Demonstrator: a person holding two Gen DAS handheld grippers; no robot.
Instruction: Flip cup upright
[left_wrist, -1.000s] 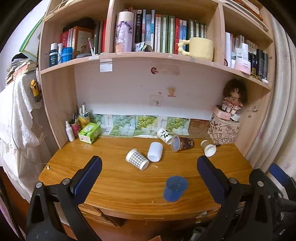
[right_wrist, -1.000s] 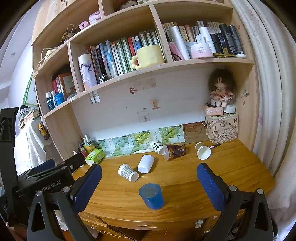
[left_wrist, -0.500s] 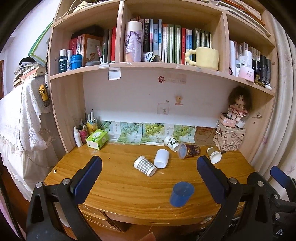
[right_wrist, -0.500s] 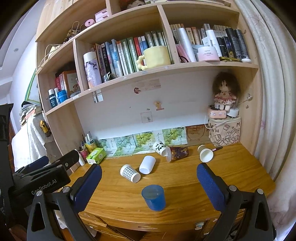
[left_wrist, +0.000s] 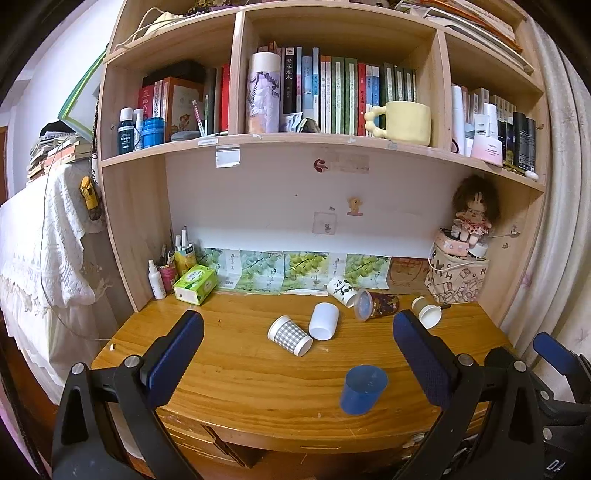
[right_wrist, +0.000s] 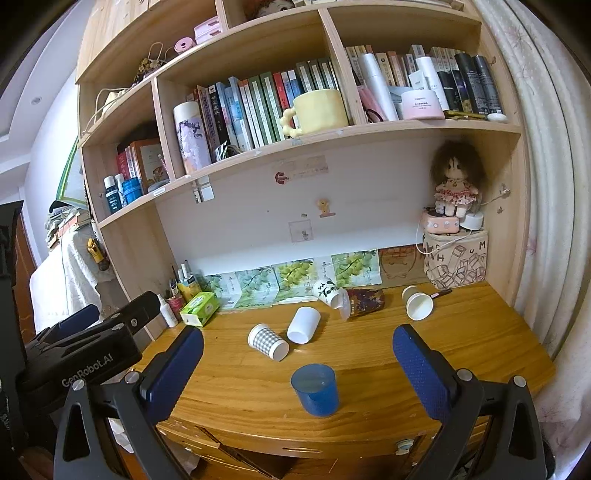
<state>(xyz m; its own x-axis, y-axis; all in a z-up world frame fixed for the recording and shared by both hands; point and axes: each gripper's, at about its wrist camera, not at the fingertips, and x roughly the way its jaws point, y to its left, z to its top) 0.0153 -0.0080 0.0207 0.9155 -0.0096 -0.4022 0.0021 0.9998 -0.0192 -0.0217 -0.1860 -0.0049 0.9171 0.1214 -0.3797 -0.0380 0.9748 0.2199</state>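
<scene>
The blue cup (left_wrist: 363, 389) stands mouth-down near the front edge of the wooden desk (left_wrist: 236, 373). The left gripper (left_wrist: 297, 356) and the right gripper (right_wrist: 297, 360) are both spread wide and hold nothing, hanging off the desk's front edge, short of the blue cup. Behind the blue cup, a checked cup (left_wrist: 289, 335) and a white cup (left_wrist: 323, 320) lie on their sides.

A honey-brown wooden desk (left_wrist: 240, 373) carries a solid blue cup (left_wrist: 363, 389) near its front edge. Behind the blue cup lie a grey-and-white checked cup (left_wrist: 290, 335) and a plain white cup (left_wrist: 323, 320). Further behind are a white cup with a black panda print (left_wrist: 342, 291) and a dark patterned cup (left_wrist: 376, 304). Far left of the blue cup sits a green tissue box (left_wrist: 195, 283). The gripper pads (left_wrist: 175, 356) are dark blue.
</scene>
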